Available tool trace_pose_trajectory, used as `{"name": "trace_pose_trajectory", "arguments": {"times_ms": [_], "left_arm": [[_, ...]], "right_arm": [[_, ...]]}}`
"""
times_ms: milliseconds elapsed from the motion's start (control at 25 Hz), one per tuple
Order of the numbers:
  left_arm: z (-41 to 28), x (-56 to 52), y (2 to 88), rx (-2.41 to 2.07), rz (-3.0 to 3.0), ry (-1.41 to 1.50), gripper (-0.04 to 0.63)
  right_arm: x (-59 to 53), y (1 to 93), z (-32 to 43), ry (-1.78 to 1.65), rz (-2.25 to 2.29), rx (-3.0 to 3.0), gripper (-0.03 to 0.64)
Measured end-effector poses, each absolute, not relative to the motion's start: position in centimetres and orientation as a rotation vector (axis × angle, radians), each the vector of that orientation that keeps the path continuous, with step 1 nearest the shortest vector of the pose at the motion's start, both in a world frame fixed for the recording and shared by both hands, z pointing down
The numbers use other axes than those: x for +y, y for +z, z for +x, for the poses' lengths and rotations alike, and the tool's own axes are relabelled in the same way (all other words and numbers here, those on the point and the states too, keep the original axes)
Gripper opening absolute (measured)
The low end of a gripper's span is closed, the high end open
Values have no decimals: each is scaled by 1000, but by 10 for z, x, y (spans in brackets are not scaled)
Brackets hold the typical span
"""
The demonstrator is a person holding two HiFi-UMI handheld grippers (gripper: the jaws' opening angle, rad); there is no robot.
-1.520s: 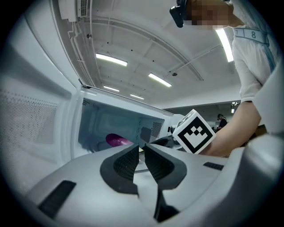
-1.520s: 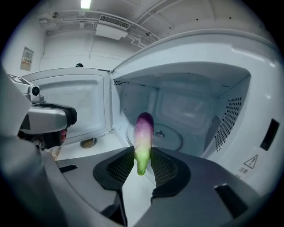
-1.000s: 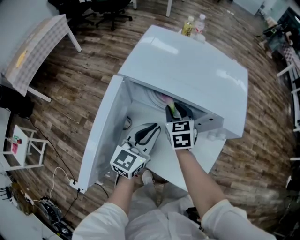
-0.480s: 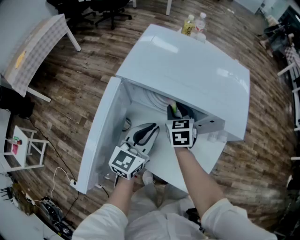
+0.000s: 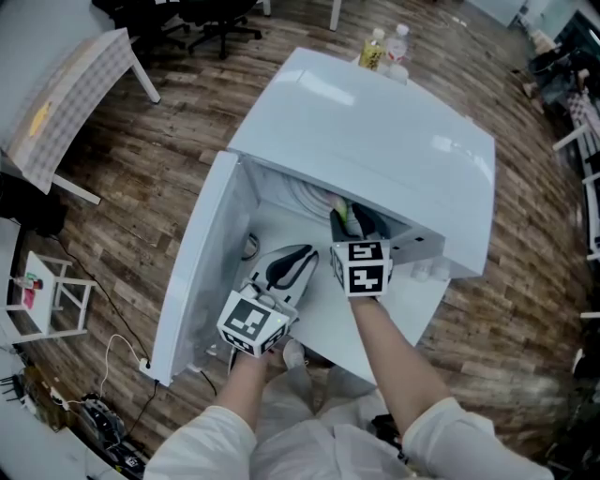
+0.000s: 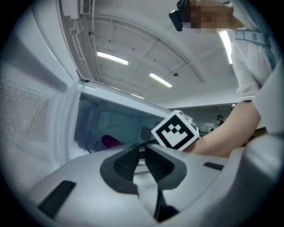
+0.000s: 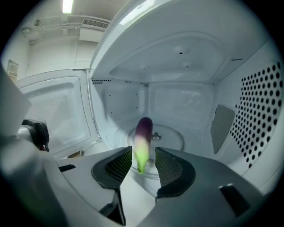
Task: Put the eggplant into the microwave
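Wood plank floor (image 5: 141,187) all round, with the white microwave (image 5: 375,141) in the middle of it on a white tabletop (image 5: 412,309). Two bottles (image 5: 375,49) stand behind the microwave on its far side. Off to the left of it is a table (image 5: 75,94) with a checked top, and there are office chairs (image 5: 216,19) beyond that. The left gripper view also shows a pale ceiling with strip lights (image 6: 113,57) above the microwave.

The microwave's door (image 5: 197,272) is swung wide open to the left. The eggplant (image 7: 143,139) is inside, over the glass turntable (image 7: 173,142), with its purple end pointing deeper in and its green end toward the opening.

The right gripper (image 7: 143,160) reaches into the mouth of the microwave and its jaws are opening. The green end sits between them with a gap on each side, so the pads aren't pressing on it. The left gripper (image 6: 141,153) sits just outside the opening near the door, its jaws narrow and pretty much together, with nothing in them.
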State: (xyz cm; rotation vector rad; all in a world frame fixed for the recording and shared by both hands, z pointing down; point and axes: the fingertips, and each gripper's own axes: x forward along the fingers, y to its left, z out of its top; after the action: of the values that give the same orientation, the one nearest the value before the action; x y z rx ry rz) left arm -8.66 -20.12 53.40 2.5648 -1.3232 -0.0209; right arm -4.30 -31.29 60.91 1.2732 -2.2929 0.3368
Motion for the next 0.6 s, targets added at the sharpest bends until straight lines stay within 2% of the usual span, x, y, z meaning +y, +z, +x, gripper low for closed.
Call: {"name": "trace_pose_trajectory", "arguments": {"times_ms": [600], "left_arm": [[-85,-191,526,-1336,2576,-24,41]], "right_arm": [[-264,581,-46,263,1118,-2469,176]]}}
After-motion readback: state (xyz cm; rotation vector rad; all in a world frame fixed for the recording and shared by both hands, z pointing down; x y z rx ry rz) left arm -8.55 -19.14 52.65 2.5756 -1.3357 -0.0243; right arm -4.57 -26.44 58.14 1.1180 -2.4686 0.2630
